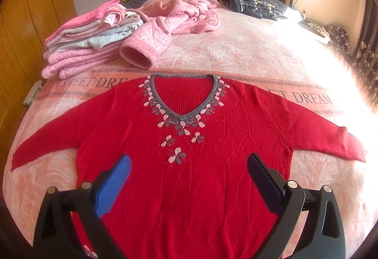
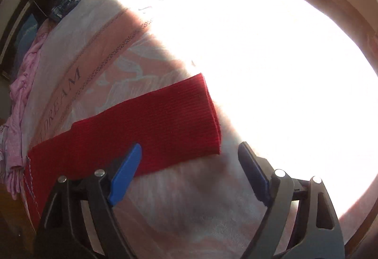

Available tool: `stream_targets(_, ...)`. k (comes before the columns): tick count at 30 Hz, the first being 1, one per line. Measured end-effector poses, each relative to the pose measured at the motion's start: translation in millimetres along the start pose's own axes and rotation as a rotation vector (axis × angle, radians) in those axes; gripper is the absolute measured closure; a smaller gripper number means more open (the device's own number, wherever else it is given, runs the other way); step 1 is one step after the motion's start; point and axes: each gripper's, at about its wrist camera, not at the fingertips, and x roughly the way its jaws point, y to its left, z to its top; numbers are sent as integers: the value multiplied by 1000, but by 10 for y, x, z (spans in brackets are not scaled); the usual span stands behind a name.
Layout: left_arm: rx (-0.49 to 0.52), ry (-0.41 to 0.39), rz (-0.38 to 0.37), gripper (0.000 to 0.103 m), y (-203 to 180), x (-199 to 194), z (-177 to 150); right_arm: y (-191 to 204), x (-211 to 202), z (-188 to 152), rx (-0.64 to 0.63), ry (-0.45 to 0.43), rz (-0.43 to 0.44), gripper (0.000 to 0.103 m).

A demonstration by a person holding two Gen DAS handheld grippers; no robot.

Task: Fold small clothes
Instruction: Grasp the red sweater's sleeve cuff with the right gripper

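A red knit sweater (image 1: 189,145) with a grey V-neck and pink-grey flower trim lies flat, front up, on the bed, both sleeves spread out. My left gripper (image 1: 189,162) hovers open over the sweater's chest, nothing between its blue-padded fingers (image 1: 115,185). In the right wrist view the sweater's sleeve (image 2: 151,126) stretches across the bedspread, its cuff pointing right. My right gripper (image 2: 189,150) is open just above the cuff end, its left finger over the red knit and its right finger over bare bedspread.
A pile of folded pink and pale clothes (image 1: 89,39) sits at the bed's back left, an unfolded pink quilted garment (image 1: 170,22) behind the sweater, dark checked clothes (image 1: 255,3) by the pillows. A wooden wardrobe (image 1: 26,22) stands left. Strong sunlight washes out the bedspread (image 2: 271,65) on the right.
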Motion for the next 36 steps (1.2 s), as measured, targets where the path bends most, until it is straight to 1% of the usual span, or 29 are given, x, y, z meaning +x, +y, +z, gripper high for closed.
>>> stream_targets(2,11,11,11,4,-8,76,-12,-31,97,46,-1,28,-12,29)
stream_targets(4,7,27,11,4,1,144,-25,-33,165,58,-15,35,-24,27)
stream_targets(8,10,44,21,4,12,229,-56,39,208,50,-50,23,-50,27)
stream_targets(12,13,50,24,4,20,256,-81,143,183,-1,-99,10,-101,37)
stream_targets(13,11,51,22,4,27,254,-88,169,164,-17,-110,6,-108,44)
stream_targets(14,10,52,20,4,36,252,-92,191,145,-27,-123,2,-112,53)
stream_targets(15,11,52,20,4,46,249,-96,219,120,-36,-137,-3,-111,69)
stream_targets(16,11,52,20,4,59,245,-99,242,93,-44,-146,-3,-89,79)
stream_targets(17,11,52,20,4,73,239,-104,244,72,-48,-145,4,-38,95)
stream_targets(18,11,51,20,4,89,232,-111,250,51,-44,-140,5,-15,95)
stream_targets(20,8,51,24,4,140,218,-118,361,-55,-91,-179,-27,-35,95)
stream_targets(23,-7,49,32,4,254,202,-123,558,-266,-150,-238,-78,-19,96)
stream_targets(25,-21,52,38,4,339,212,-114,776,-367,-251,-294,-99,-4,96)
stream_targets(29,-30,58,44,4,484,267,-93,1228,-461,-452,-398,-112,44,96)
stream_targets(33,-21,78,58,4,599,383,-65,1773,-458,-643,-478,-100,106,96)
stream_targets(36,-48,101,41,4,719,465,-29,2192,-439,-800,-540,-91,150,96)
